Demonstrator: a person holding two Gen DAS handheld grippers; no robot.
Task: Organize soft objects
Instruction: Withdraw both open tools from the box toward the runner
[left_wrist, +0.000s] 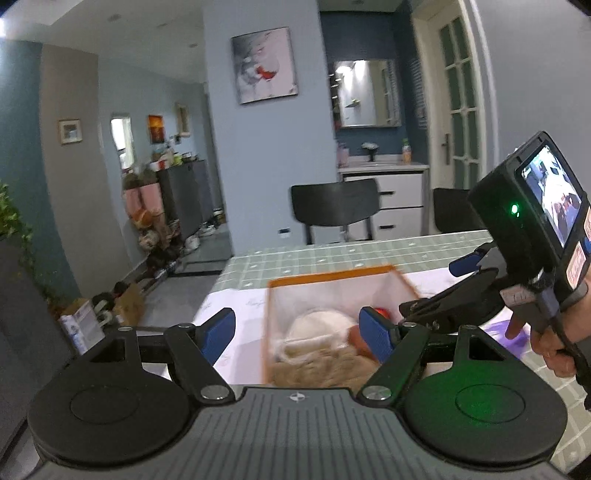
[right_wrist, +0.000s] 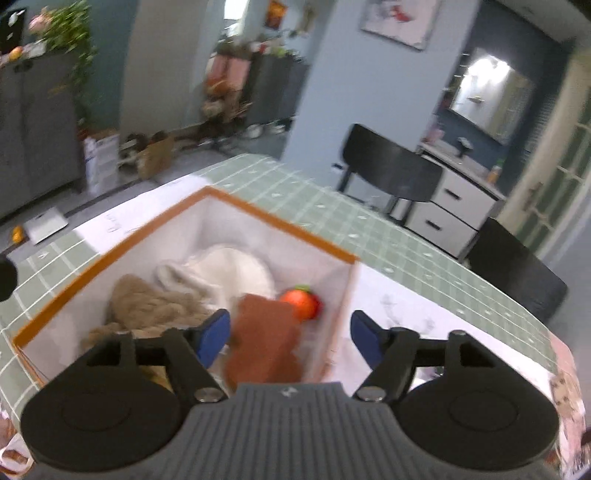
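The left gripper (left_wrist: 297, 334) is spread wide with nothing between its blue pads (left_wrist: 221, 332), hanging above the near left rim of the orange-edged box (left_wrist: 332, 275). The right gripper (right_wrist: 290, 338) is also wide open and empty, poised over the box's near right corner, its right finger outside the wall. Inside the box lie a white plush (right_wrist: 229, 269) toward the far side, a tan fuzzy cloth (right_wrist: 147, 306) at left, a rust-brown cloth (right_wrist: 266, 339) nearest, and an orange-red toy fruit (right_wrist: 303, 302) against the right wall. The box sits on white paper (right_wrist: 406, 306) over the green checked tablecloth (right_wrist: 295, 192).
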